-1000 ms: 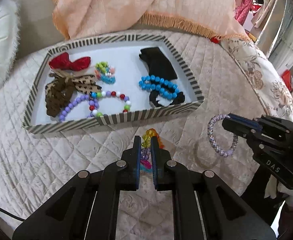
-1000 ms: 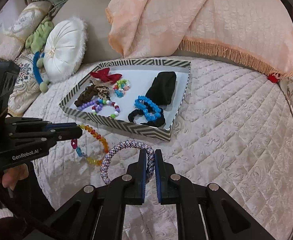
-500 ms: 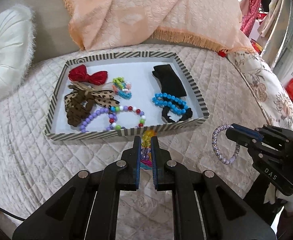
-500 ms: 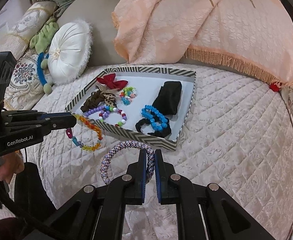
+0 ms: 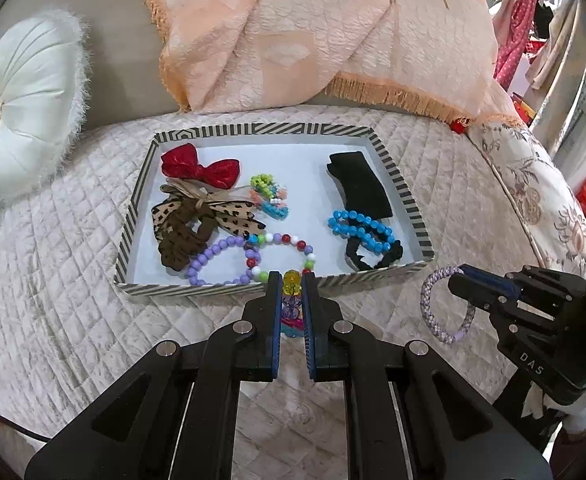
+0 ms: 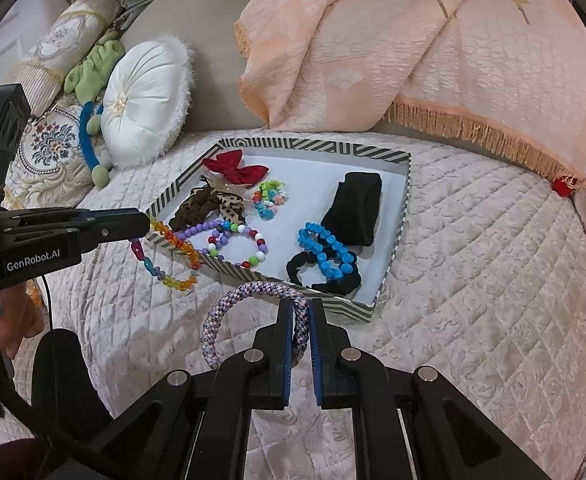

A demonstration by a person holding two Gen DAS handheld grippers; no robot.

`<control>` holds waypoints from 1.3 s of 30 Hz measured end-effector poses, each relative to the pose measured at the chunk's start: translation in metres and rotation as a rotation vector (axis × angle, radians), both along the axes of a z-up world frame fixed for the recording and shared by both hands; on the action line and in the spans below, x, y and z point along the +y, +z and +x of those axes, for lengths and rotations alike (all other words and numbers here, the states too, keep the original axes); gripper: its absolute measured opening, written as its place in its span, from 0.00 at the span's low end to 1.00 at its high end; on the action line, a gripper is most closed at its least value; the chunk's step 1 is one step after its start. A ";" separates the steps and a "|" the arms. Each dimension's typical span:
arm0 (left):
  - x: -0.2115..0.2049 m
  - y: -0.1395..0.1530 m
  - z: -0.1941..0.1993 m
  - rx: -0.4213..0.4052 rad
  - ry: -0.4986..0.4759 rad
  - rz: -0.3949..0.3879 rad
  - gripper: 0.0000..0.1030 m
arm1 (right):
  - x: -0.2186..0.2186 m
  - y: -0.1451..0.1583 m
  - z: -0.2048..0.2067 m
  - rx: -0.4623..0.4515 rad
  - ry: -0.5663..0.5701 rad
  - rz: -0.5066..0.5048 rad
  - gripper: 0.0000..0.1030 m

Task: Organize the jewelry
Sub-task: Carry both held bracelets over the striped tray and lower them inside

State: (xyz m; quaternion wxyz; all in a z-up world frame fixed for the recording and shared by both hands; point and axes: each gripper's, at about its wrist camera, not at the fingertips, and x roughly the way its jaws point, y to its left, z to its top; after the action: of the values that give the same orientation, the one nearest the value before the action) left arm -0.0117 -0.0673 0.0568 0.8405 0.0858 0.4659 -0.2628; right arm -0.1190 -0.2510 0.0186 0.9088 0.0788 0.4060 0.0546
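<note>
A striped-rim tray (image 5: pixel 407 200) (image 6: pixel 395 248) on the quilted bed holds a red bow (image 5: pixel 201 170), a leopard bow (image 5: pixel 197 216), bead bracelets (image 5: pixel 281 256), a blue bead bracelet (image 5: pixel 359 230) and a black band (image 5: pixel 359 188). My left gripper (image 5: pixel 291 280) (image 6: pixel 143 222) is shut on a multicolour crystal bracelet (image 5: pixel 291 292) (image 6: pixel 173 256), held above the tray's near rim. My right gripper (image 6: pixel 301 312) (image 5: pixel 459 278) is shut on a purple braided bracelet (image 6: pixel 253 296) (image 5: pixel 433 300), held above the quilt just right of the tray.
A white round cushion (image 5: pixel 25 100) lies left of the tray. A peach fringed blanket (image 5: pixel 333 32) is heaped behind it. Patterned pillows (image 6: pixel 49 140) lie far left in the right wrist view. The bed edge curves down at right (image 5: pixel 533 184).
Both grippers have risen and drawn back from the tray, each still holding its bracelet. The tray looks smaller and farther. The crystal bracelet now hangs over the tray's near rim.
</note>
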 end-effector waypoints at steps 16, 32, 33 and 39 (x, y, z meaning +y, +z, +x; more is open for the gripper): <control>0.002 0.022 0.042 -0.026 0.059 0.010 0.08 | -0.005 0.007 0.040 0.006 0.014 -0.001 0.07; -0.028 0.012 0.104 -0.022 0.099 0.069 0.08 | -0.010 0.002 0.097 0.033 0.034 -0.004 0.07; -0.031 0.011 0.108 -0.019 0.100 0.071 0.08 | -0.009 0.001 0.101 0.034 0.035 -0.005 0.07; -0.051 0.002 0.131 -0.006 0.095 0.082 0.08 | -0.011 -0.010 0.121 0.057 0.036 0.010 0.07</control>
State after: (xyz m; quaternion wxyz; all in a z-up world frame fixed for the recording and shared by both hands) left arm 0.1196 -0.1181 0.0584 0.8494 0.0988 0.4771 -0.2029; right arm 0.0024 -0.2616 0.0083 0.8953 0.0776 0.4328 0.0708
